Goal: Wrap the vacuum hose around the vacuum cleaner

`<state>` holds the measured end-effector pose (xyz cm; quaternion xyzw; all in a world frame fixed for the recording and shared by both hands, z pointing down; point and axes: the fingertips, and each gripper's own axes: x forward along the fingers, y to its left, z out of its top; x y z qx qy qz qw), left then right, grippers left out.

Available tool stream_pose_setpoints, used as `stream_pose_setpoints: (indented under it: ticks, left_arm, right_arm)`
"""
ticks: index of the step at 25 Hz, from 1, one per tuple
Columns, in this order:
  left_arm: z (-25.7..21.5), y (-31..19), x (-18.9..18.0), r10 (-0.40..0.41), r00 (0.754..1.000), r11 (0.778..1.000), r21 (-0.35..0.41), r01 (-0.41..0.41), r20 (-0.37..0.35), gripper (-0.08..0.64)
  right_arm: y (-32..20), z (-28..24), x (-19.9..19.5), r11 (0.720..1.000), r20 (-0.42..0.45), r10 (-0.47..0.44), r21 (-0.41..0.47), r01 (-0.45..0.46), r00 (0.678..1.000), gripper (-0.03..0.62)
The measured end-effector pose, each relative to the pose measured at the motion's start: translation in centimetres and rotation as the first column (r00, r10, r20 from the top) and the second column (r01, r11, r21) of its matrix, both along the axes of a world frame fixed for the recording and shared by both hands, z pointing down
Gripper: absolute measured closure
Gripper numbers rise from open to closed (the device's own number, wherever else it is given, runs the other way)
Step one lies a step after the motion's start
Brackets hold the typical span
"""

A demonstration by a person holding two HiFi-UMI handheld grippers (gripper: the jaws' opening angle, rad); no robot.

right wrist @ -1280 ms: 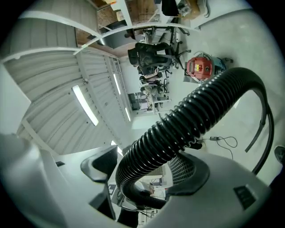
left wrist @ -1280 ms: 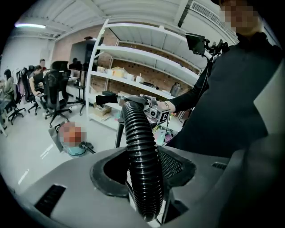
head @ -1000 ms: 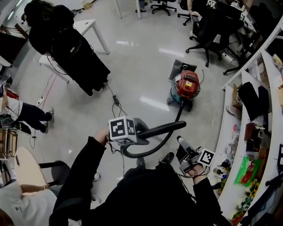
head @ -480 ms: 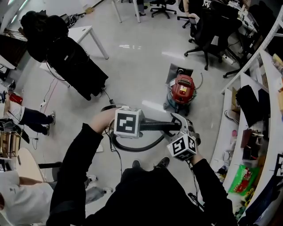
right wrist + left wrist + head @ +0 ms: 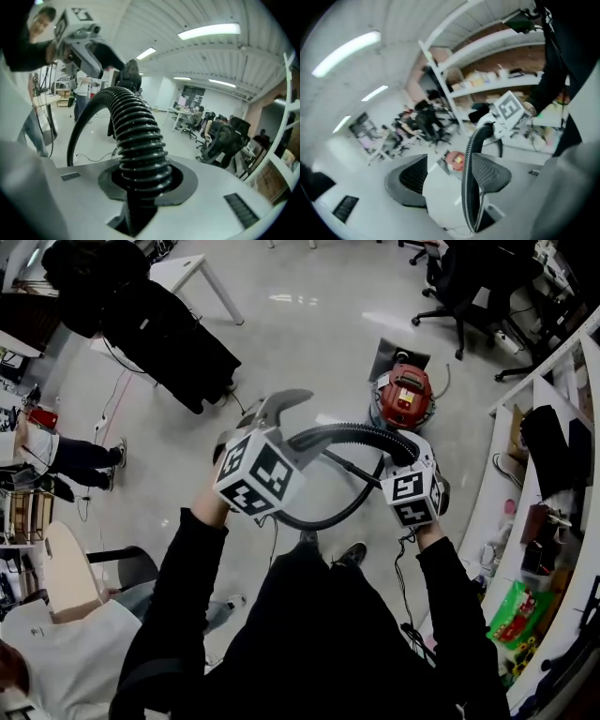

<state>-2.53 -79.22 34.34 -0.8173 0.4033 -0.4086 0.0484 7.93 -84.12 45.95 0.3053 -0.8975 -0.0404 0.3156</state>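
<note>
Hand-over in progress. The right gripper [image 5: 140, 183] has just been closing, and its fingers are now clamped round the black ribbed vacuum hose [image 5: 352, 432], which rises straight up out of the grip in the right gripper view. The left gripper [image 5: 449, 165] has just been opening. Its fingers [image 5: 405, 180] stand well apart and the hose runs between them, lying along the inner face of one finger with no squeeze on it. The hose arches from one gripper to the other, with a slack loop hanging below. The red drum vacuum cleaner [image 5: 405, 397] stands on the glossy grey floor [image 5: 309, 324], out ahead and well apart from both grippers.

To do this well, the right grip should stay firm while the left gripper comes clear. The left can then take a fresh hold further along the slack. The loop is best kept wide and untwisted, since ribbed hose fights a tight bend. The person probably needs to get closer to the drum before laying the first turn around it.

Compared with a second ago, the left gripper then held the hose low, near the body, and the right gripper sat empty off to the side with its fingers wide. Now the roles have swapped, and both grippers are higher, with the hose lifted into an arch.
</note>
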Motion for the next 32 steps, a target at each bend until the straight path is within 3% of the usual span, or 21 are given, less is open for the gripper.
stream_pose_setpoints:
  ticks: [1, 2, 3, 4, 6, 7, 9, 10, 11, 14, 16, 19, 20, 21, 22, 25, 27, 32]
  left_arm:
    - [-0.7, 0.3, -2.2, -0.110, 0.990, 0.989, 0.088, 0.118, -0.090, 0.265]
    - [-0.2, 1.4, -4.2, -0.196, 0.965, 0.967, 0.128, 0.220, -0.175, 0.265]
    - [1.8, 3.0, -6.0, -0.266, 0.931, 0.946, 0.118, 0.302, -0.248, 0.265]
    - [5.0, 5.0, -7.3, -0.328, 0.897, 0.929, 0.068, 0.363, -0.297, 0.265]
    - [14.0, 9.1, -9.0, -0.451, 0.843, 0.891, -0.093, 0.445, -0.293, 0.265]
    - [18.8, 10.7, -9.9, -0.514, 0.819, 0.858, -0.173, 0.484, -0.257, 0.265]
    - [27.1, 12.6, -12.1, -0.628, 0.754, 0.768, -0.311, 0.560, -0.192, 0.256]
    - [30.2, 12.7, -13.2, -0.670, 0.721, 0.724, -0.368, 0.584, -0.174, 0.247]
    - [32.8, 12.1, -14.2, -0.695, 0.701, 0.693, -0.411, 0.592, -0.160, 0.235]
    - [38.3, 7.6, -16.9, -0.688, 0.718, 0.668, -0.477, 0.571, -0.105, 0.229]
    - [41.6, 3.8, -18.5, -0.702, 0.706, 0.636, -0.529, 0.561, -0.095, 0.229]
    - [43.8, -0.8, -20.4, -0.761, 0.635, 0.567, -0.610, 0.554, -0.130, 0.249]
    - [43.8, -2.3, -20.8, -0.780, 0.607, 0.550, -0.629, 0.549, -0.152, 0.330]
    - [43.6, -3.8, -21.1, -0.788, 0.592, 0.546, -0.636, 0.545, -0.169, 0.361]
    - [43.3, -5.4, -21.3, -0.784, 0.595, 0.554, -0.631, 0.543, -0.176, 0.374]
    - [42.2, -10.1, -21.7, -0.738, 0.647, 0.616, -0.583, 0.530, -0.191, 0.387]
    - [41.1, -12.9, -21.9, -0.720, 0.663, 0.645, -0.554, 0.527, -0.206, 0.387]
    - [37.4, -19.8, -21.0, -0.696, 0.685, 0.681, -0.498, 0.537, -0.213, 0.388]
  right_arm:
    - [-0.9, 0.2, 0.6, 0.999, 0.025, 0.039, -0.031, -0.039, 0.999, 0.486]
    - [-1.8, 0.4, 1.2, 0.995, 0.052, 0.081, -0.063, -0.078, 0.995, 0.485]
    - [-2.7, 0.4, 1.8, 0.989, 0.079, 0.124, -0.094, -0.117, 0.989, 0.485]
    - [-3.6, 0.5, 2.4, 0.980, 0.107, 0.167, -0.125, -0.153, 0.980, 0.485]
    - [-5.1, 0.3, 3.1, 0.957, 0.160, 0.247, -0.193, -0.215, 0.956, 0.485]
    - [-5.7, 0.1, 3.2, 0.945, 0.181, 0.282, -0.224, -0.240, 0.942, 0.485]
    - [-6.7, -0.3, 3.2, 0.920, 0.206, 0.342, -0.273, -0.281, 0.917, 0.485]
    - [-7.1, -0.6, 3.2, 0.909, 0.210, 0.365, -0.290, -0.299, 0.907, 0.485]
    - [-7.4, -0.9, 3.0, 0.900, 0.210, 0.383, -0.303, -0.313, 0.900, 0.485]
    - [-8.3, -1.6, 2.5, 0.875, 0.204, 0.427, -0.339, -0.345, 0.881, 0.485]
    - [-9.1, -1.9, 2.3, 0.856, 0.189, 0.459, -0.358, -0.374, 0.868, 0.485]
    - [-10.0, -1.8, 3.0, 0.820, 0.148, 0.512, -0.378, -0.430, 0.846, 0.485]
    - [-10.3, -1.6, 3.3, 0.810, 0.139, 0.524, -0.387, -0.441, 0.840, 0.485]
    - [-10.7, -1.4, 3.5, 0.804, 0.136, 0.529, -0.396, -0.444, 0.837, 0.485]
    - [-11.2, -1.1, 3.6, 0.800, 0.137, 0.532, -0.405, -0.442, 0.836, 0.485]
    - [-12.4, 0.6, 4.6, 0.768, 0.164, 0.564, -0.465, -0.441, 0.809, 0.486]
    - [-13.2, 2.5, 6.1, 0.728, 0.177, 0.605, -0.519, -0.448, 0.776, 0.486]
    - [-16.5, 8.8, 11.0, 0.606, 0.174, 0.689, -0.670, -0.428, 0.704, 0.485]
